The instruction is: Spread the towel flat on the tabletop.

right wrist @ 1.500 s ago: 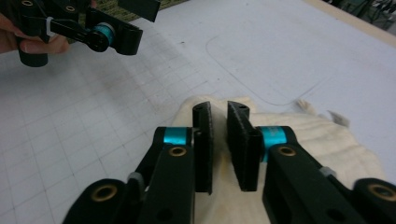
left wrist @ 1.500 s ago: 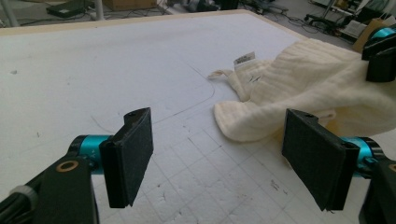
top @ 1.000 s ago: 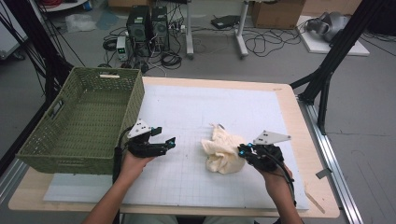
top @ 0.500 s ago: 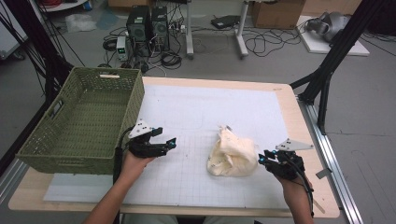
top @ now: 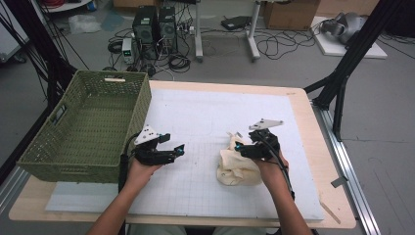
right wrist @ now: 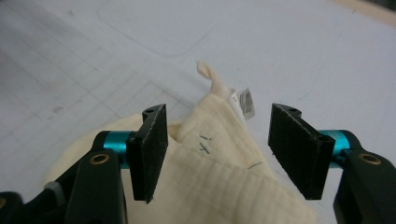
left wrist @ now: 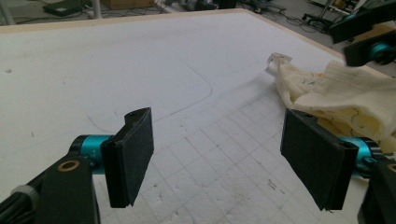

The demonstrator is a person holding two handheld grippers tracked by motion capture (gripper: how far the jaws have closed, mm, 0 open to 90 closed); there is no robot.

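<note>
High view, left to right. A green basket (top: 83, 127) stands on the table's (top: 323, 147) left edge; its woven floor is bare. Just right of it, the left gripper (top: 177, 149) hovers over the white mat (top: 205, 112), jaws wide apart with nothing between them. Right of centre lies a crumpled cream cloth (top: 237, 169). The right gripper (top: 238, 146) is over the cloth's upper end; its jaws have just been opening and now straddle a raised fold without pressing on it.

Green wicker basket (top: 88, 122) (left table edge) beside white mat (top: 205, 112)
</note>
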